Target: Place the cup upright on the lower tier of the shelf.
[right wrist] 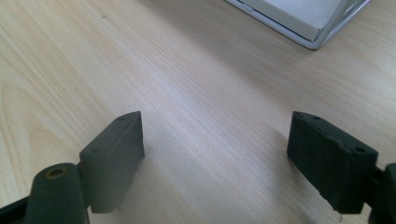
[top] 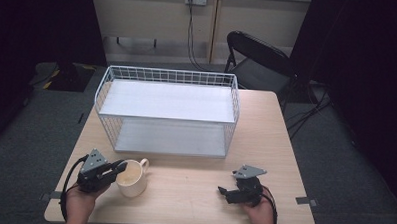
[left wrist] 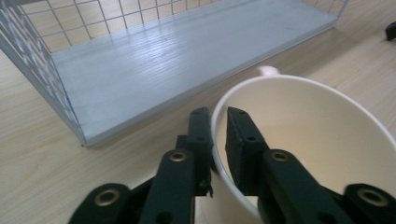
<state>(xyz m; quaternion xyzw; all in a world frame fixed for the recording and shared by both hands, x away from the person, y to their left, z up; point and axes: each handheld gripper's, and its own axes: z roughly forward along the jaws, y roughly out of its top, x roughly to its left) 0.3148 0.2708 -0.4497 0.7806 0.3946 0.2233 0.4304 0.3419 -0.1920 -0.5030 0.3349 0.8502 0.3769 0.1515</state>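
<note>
My left claw is pinching the rim of the one cream mug, one jaw inside the wall and one outside, as the left gripper view makes plain. The mug stands upright on the counter just in front of the white wire rack, its handle turned toward the rack, near the left front of the counter. My right claw is spread wide over bare wood at the right front, holding nothing. The risk I see is in the grip itself: a thin rim hold on one side only, so if I lift, the mug's weight will likely hang off the jaws and it may swing or slip out, more so if I tilt my hand. I cannot tell whether the mug holds anything; if it does, a swing would spill it. Lifting toward the rack, I could also knock the mug's handle against the lower shelf edge or the wire side. Count: one mug, one rack with two shelves, two claws, and one folding chair beyond the counter.
</note>
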